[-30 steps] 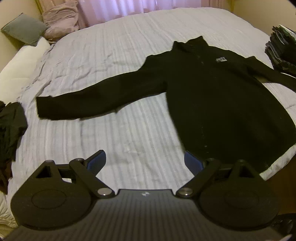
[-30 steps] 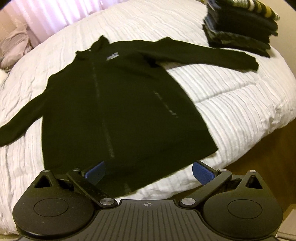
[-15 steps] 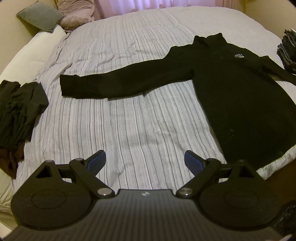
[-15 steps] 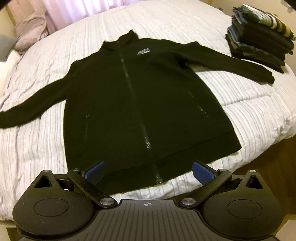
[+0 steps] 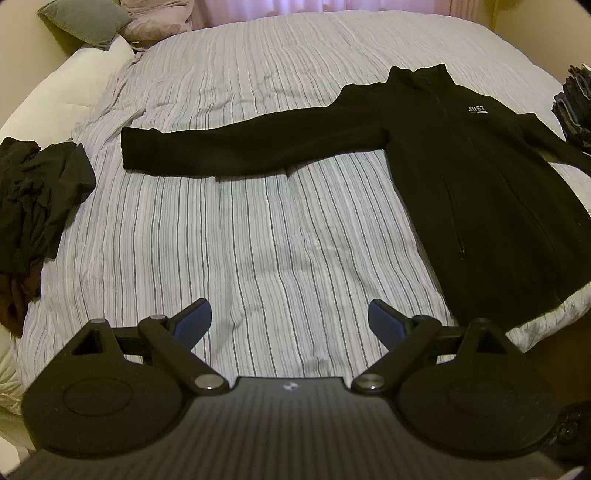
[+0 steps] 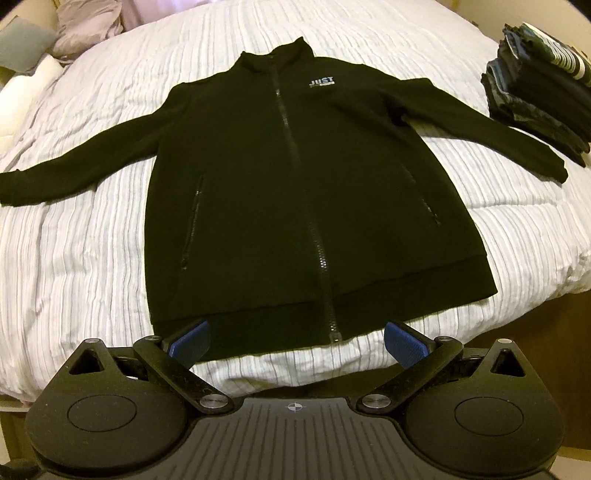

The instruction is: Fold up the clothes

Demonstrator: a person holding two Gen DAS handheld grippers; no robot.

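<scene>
Both views have swung since a second ago: left wrist view now takes in more of the bed to the left, with the jacket shifted toward the right edge of frame; right wrist view now has the jacket centred

Item: black zip-front jacket (image 6: 295, 192), stand-up collar, fleece-like cloth, small pale "JUST" mark on the chest, two zipped side pockets, ribbed hem band. Front zip closed along its full run

Location: lying flat, front side up, on a bed (image 5: 258, 240) with a white, thin-striped cover; hem at the near edge of the mattress

Orientation: long axis of the body runs from the hem, nearest the cameras, to the collar, pointing away toward the far side of the bed. Sleeves spread outward to both sides; in the left wrist view one sleeve (image 5: 251, 147) lies straight across the cover, cuff toward the left

Left claw (image 5: 290, 319): spread wide, nothing between its blue pads, held over bare striped cover beside the jacket

Right claw (image 6: 297, 341): spread wide, holding nothing, just before the hem

Other items: stack of folded clothes (image 6: 543, 88) at the right, near one cuff; heap of dark unfolded garments (image 5: 33, 199) at the left edge; grey pillow (image 5: 86, 20) at the far corner
</scene>
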